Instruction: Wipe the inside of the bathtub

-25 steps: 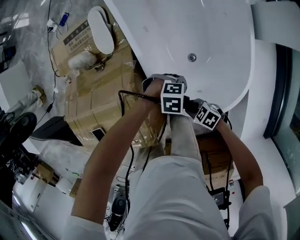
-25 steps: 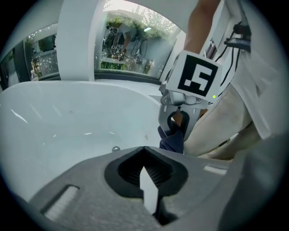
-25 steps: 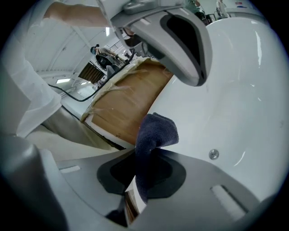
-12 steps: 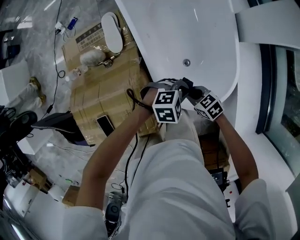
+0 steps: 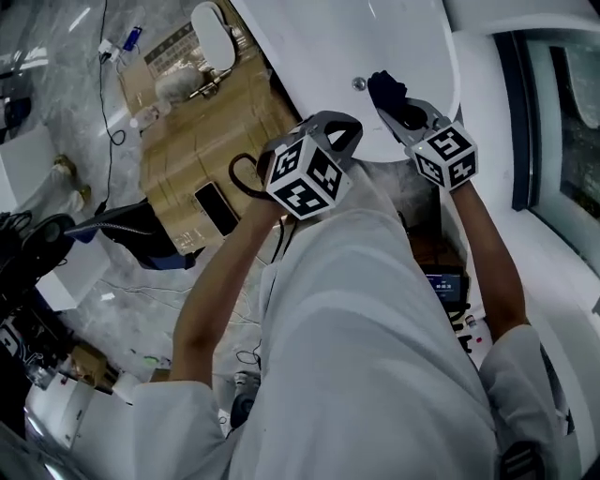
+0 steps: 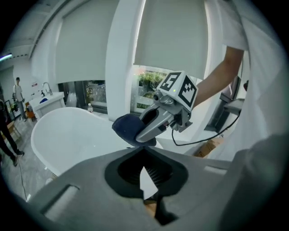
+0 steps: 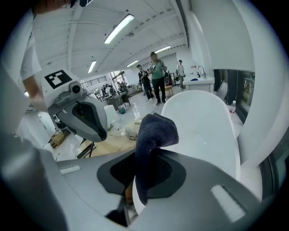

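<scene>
The white bathtub [image 5: 394,47] fills the top of the head view, its drain [image 5: 354,83] near the front end. My right gripper [image 5: 398,108] is shut on a dark blue cloth [image 5: 384,89] and hangs over the tub's near rim, right of the drain. In the right gripper view the cloth [image 7: 153,135] stands up out of the jaws with the tub [image 7: 203,126] behind it. My left gripper [image 5: 339,127] is just left of the right one, at the rim; its jaws [image 6: 144,151] meet with nothing between them. The left gripper view shows the right gripper [image 6: 158,122] and cloth [image 6: 128,128] over the tub [image 6: 72,135].
Flattened cardboard [image 5: 202,150] covers the floor left of the tub, with a phone [image 5: 216,208], a white oval lid [image 5: 214,23] and cables on it. A window [image 5: 562,94] runs along the right. Several people [image 7: 157,76] stand far off in the hall.
Both grippers have risen and moved forward toward the tub. The right one now holds the cloth over the rim near the drain, apart from the left gripper.
</scene>
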`<state>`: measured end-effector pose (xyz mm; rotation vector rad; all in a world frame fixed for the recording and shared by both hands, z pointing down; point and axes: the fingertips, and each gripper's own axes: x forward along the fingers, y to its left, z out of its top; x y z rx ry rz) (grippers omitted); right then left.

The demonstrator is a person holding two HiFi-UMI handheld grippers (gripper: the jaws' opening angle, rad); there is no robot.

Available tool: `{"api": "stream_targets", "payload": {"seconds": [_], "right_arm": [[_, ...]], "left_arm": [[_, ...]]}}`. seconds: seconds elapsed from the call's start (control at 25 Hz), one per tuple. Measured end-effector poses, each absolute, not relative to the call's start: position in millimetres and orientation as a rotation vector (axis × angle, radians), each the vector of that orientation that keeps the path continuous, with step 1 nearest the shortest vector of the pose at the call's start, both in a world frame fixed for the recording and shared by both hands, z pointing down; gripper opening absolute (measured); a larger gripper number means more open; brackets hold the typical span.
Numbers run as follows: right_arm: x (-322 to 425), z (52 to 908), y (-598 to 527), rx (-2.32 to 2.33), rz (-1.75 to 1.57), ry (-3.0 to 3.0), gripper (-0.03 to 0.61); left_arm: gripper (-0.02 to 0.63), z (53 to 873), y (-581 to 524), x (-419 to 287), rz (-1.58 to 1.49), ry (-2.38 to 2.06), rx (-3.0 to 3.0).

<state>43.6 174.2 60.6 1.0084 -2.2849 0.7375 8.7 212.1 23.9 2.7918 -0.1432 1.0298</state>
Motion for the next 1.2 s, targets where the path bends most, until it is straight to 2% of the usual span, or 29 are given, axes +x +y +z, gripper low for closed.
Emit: {"api": "stream_targets", "payload": {"seconds": [0.48,1.2], "right_arm": [[8.6,-99.0,221.1,1.160,0.471,-2.531,0.048],[-52.9,-217.8,346.6,1.260,0.078,-2.656,0.048]], "left_arm": [[-0.005,-109.2,251.0,-12.3,0.720,-0.457,2.827],[-0.005,-230.8,364.3,-82.0,0.139,-0.791,2.790]]}}
